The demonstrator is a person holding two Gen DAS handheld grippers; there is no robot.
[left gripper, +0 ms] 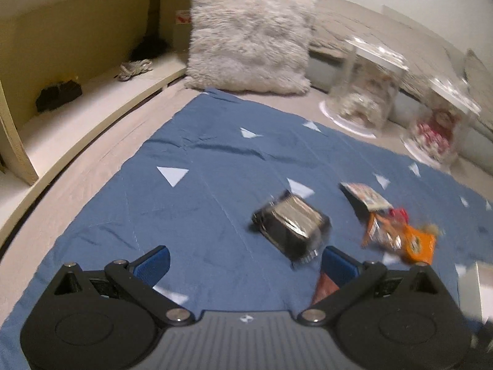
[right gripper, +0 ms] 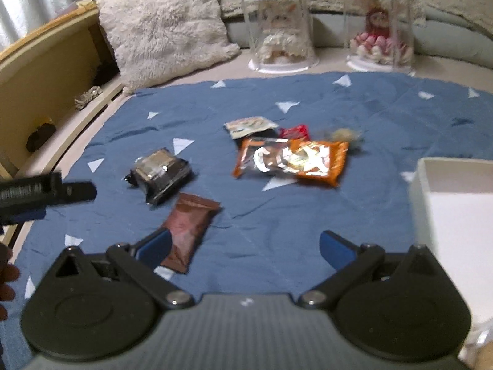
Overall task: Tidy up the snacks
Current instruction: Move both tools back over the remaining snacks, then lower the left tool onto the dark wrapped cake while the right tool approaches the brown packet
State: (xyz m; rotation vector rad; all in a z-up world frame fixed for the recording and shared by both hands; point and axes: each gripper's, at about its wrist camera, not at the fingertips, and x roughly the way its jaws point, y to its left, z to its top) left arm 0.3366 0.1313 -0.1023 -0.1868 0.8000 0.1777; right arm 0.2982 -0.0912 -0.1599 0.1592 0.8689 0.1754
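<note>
Blue cloth (right gripper: 277,215) with white triangles covers the bed and carries the snacks: a dark packet (right gripper: 161,174) left of centre, a brown bar (right gripper: 188,228) just below it, an orange bag (right gripper: 292,160) mid-cloth. Both the left gripper (left gripper: 245,260) and right gripper (right gripper: 243,246) hover with jaws spread wide, holding nothing. A white box (right gripper: 456,215) sits at the cloth's right edge.

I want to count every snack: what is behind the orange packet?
Behind the orange packet lie a pale pouch, a red wrapper and a blurry tan item. Anything beneath it is hidden.

five snack packets (right gripper: 292,160), one white box (right gripper: 456,215), two doll jars (right gripper: 279,27)
</note>
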